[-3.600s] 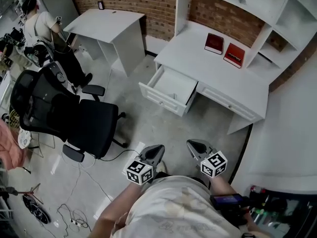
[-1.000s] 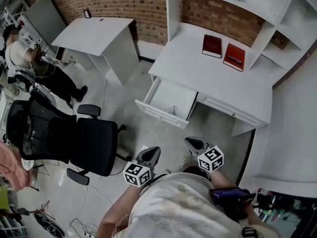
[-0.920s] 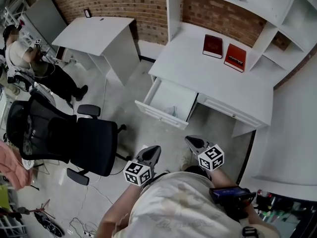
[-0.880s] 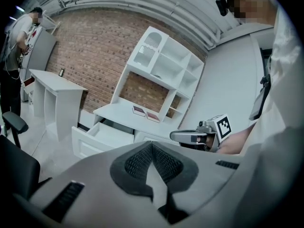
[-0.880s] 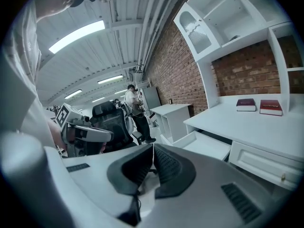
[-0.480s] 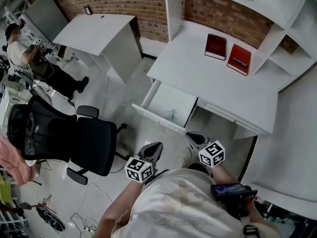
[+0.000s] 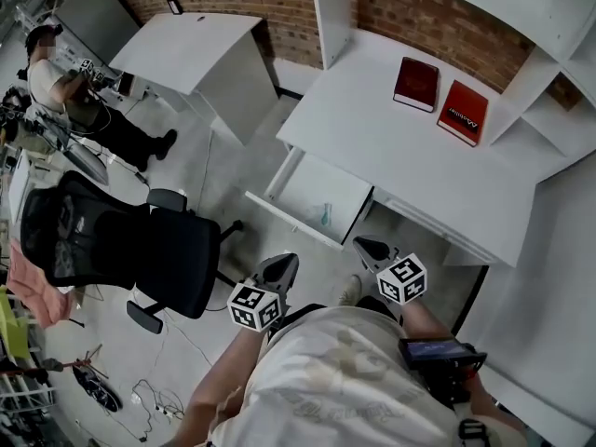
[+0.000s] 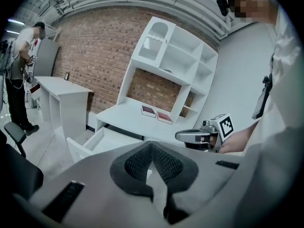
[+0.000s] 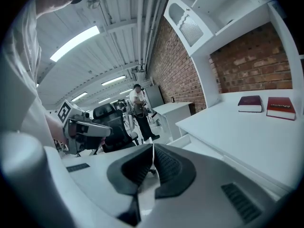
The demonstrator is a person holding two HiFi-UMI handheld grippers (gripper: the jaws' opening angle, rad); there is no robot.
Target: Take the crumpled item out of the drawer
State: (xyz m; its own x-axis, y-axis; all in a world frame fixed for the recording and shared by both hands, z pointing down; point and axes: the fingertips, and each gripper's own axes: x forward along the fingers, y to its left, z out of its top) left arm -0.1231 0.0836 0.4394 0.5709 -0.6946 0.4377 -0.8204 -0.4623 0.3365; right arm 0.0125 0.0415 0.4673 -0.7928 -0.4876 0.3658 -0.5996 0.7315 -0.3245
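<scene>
The white desk's left drawer (image 7: 307,186) stands pulled open. A small pale crumpled item (image 7: 325,216) lies at the drawer's front right. My left gripper (image 7: 284,264) and right gripper (image 7: 365,246) hover over the floor just short of the drawer front, both apart from it. In the left gripper view the left gripper (image 8: 152,149) has its jaws together with nothing between them, and the drawer (image 8: 93,142) lies ahead. The right gripper (image 9: 152,148) is likewise shut and empty, with the drawer's edge (image 9: 188,142) beyond it.
A black office chair (image 7: 121,250) stands left of me. A second white table (image 7: 191,49) sits at the back left, with a person (image 7: 65,87) beside it. Two red books (image 7: 416,84) (image 7: 464,112) lie on the desk top (image 7: 391,156). Cables (image 7: 140,400) trail on the floor.
The view has come closer to the desk, so the drawer sits nearer both grippers. The crumpled item has come into sight inside it. Both grippers stay shut.
</scene>
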